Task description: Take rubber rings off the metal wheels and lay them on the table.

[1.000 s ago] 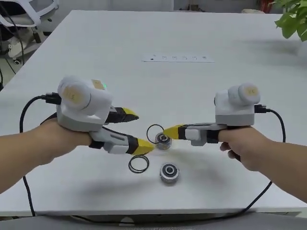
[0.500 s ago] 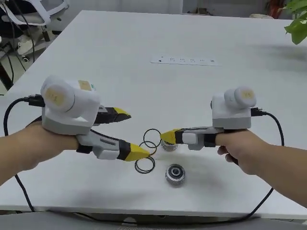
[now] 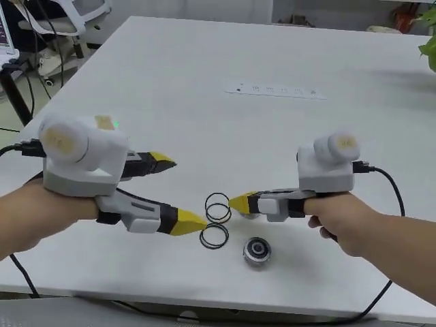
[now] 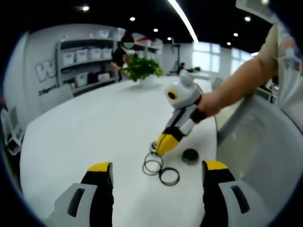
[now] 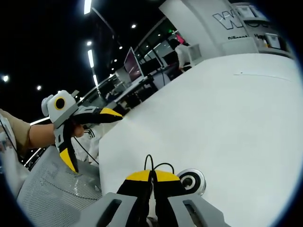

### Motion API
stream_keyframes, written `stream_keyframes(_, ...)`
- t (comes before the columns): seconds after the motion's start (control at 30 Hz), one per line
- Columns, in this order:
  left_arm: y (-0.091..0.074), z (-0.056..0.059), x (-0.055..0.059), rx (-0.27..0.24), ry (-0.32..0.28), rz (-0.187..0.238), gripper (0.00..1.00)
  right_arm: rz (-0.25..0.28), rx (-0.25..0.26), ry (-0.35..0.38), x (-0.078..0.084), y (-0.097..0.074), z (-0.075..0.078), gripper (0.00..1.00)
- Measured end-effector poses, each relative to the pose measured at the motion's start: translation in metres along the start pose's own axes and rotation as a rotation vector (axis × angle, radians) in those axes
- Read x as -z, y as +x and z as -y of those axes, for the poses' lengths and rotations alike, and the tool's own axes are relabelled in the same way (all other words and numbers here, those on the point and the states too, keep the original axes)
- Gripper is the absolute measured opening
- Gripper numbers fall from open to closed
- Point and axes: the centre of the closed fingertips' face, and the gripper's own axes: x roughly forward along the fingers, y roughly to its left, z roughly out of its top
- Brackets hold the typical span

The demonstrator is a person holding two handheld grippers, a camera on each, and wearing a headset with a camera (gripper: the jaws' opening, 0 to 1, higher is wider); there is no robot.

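Note:
Two thin black rubber rings [image 3: 218, 207] overlap on the white table [image 3: 204, 88], and a third ring [image 3: 214, 236] lies just nearer me. My right gripper [image 3: 237, 202] is shut, its yellow tips at the edge of the overlapping pair. In the right gripper view a rubber ring [image 5: 150, 163] rises from between the closed tips of the right gripper [image 5: 151, 176]. One metal wheel [image 3: 251, 213] sits partly behind those tips, another wheel [image 3: 257, 251] lies free nearer the front edge. My left gripper [image 3: 175, 192] is open and empty, left of the rings [image 4: 154, 166].
A flat white strip with sockets [image 3: 276, 90] lies further back on the table. Cables [image 3: 395, 197] trail from both grippers over the front edge. A potted plant [image 4: 139, 68] stands at the far end, with chairs [image 3: 61, 20] past the left corner.
My left gripper has drawn back to the left, away from the wheel. A second ring now lies by the right gripper's tips. The head camera has shifted.

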Motion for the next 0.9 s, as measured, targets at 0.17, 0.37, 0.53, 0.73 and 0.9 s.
stream_keyframes(0.17,-0.005,0.001,0.005,-0.005,-0.012,-0.001,0.78,-0.016,0.010,-0.015,0.001,0.004,0.002,0.00)
stream_keyframes(0.37,-0.010,0.000,0.009,-0.015,-0.024,-0.004,0.78,-0.026,0.030,-0.040,0.000,0.007,0.006,0.00)
stream_keyframes(0.53,-0.012,0.000,0.012,-0.019,-0.030,-0.008,0.77,-0.049,0.047,-0.062,0.005,0.009,0.008,0.00)
stream_keyframes(0.73,-0.012,-0.001,0.015,-0.023,-0.034,-0.014,0.77,-0.067,0.077,-0.095,0.008,0.007,0.013,0.00)
stream_keyframes(0.9,-0.013,-0.002,0.017,-0.025,-0.034,-0.021,0.77,-0.065,0.088,-0.127,0.006,0.007,0.012,0.01)
